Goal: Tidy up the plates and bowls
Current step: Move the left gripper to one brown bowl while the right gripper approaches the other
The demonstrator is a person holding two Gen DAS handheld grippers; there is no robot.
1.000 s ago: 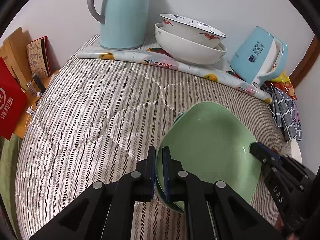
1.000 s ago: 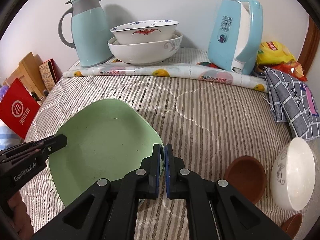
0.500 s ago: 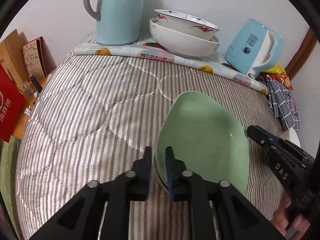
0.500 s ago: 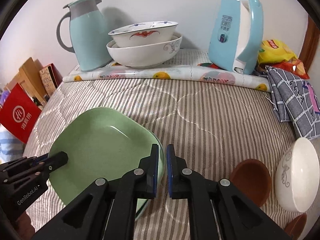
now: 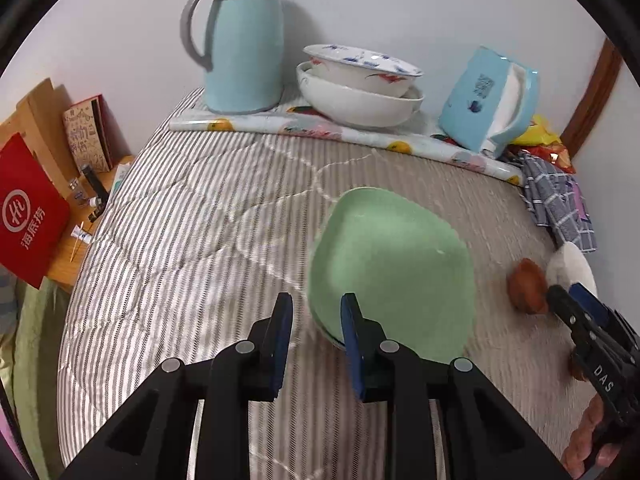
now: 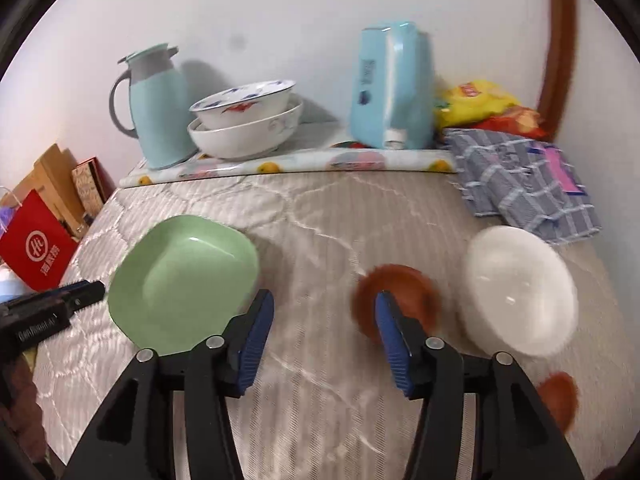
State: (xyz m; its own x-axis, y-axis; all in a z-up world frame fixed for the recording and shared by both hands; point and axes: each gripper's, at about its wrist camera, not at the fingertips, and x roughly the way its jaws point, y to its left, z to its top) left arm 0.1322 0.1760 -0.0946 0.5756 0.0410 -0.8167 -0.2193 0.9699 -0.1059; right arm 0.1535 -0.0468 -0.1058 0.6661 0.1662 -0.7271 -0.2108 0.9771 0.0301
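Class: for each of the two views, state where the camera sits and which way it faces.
Left wrist: on the left gripper, facing down over the green plate; the right gripper shows.
Right wrist: on the right gripper, facing a brown bowl and white bowl; the left gripper shows.
Shared: plate, stacked bowls, flask.
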